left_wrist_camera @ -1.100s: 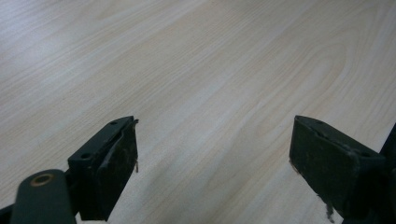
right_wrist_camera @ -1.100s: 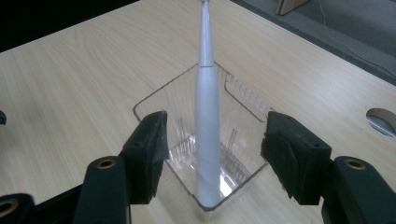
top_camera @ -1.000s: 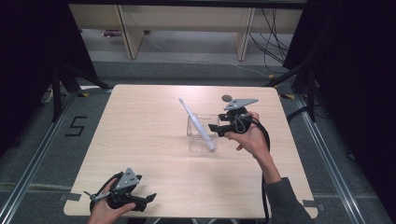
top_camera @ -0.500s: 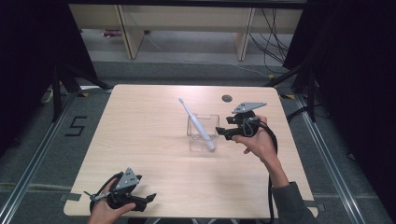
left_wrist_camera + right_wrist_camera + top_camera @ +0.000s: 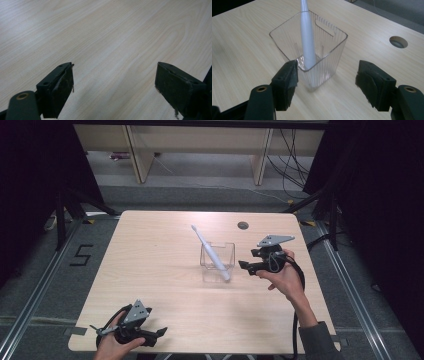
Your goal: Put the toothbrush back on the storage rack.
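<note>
One mark could be read from where I stood: a black numeral "5" (image 5: 81,255) set on the grey floor (image 5: 45,285), at the left of the high view, just off the left edge of the wooden table (image 5: 165,270). Nothing on the tabletop itself carried any lettering, label or brand that could be made out.

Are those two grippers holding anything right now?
No. The right gripper stands open beside the clear cup with the toothbrush; the left gripper is open over bare table.

wooden table (image 5: 165,270), clear ribbed cup (image 5: 217,256) on it
</note>
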The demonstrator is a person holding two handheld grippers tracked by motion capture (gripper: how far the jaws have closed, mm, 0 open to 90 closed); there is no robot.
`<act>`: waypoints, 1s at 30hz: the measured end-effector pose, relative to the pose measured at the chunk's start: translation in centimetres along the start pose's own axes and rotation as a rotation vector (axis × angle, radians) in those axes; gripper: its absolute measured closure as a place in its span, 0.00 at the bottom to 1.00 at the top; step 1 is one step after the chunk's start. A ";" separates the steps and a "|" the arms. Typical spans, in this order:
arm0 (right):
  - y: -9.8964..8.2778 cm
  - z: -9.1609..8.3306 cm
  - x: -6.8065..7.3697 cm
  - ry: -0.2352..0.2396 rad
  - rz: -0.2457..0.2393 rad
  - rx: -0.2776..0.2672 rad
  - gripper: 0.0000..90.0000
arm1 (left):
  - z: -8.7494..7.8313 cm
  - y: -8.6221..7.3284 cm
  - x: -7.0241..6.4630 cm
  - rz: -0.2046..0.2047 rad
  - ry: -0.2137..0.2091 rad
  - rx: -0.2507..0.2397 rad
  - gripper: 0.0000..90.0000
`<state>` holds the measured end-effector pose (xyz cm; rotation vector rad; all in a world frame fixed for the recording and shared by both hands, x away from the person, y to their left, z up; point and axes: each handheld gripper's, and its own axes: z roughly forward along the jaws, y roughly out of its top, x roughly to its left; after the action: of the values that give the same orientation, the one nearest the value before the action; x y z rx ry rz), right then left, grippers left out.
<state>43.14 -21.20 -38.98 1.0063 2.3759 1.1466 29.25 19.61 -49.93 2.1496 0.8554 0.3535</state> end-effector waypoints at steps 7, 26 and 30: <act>-1.1 -0.5 -0.1 -0.014 0.035 -0.006 0.36 | 0.1 0.0 0.0 0.000 0.004 0.000 0.16; -4.9 -1.3 0.5 -0.024 0.048 -0.011 0.33 | 0.1 0.0 0.1 0.014 0.006 0.001 0.16; -5.6 -1.3 0.9 -0.026 0.075 -0.014 0.33 | 0.2 0.0 -0.1 -0.015 -0.001 -0.003 0.16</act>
<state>39.22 -23.66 -42.48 1.1075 2.3247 1.1671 29.22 19.47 -50.06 2.1392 0.8693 0.3466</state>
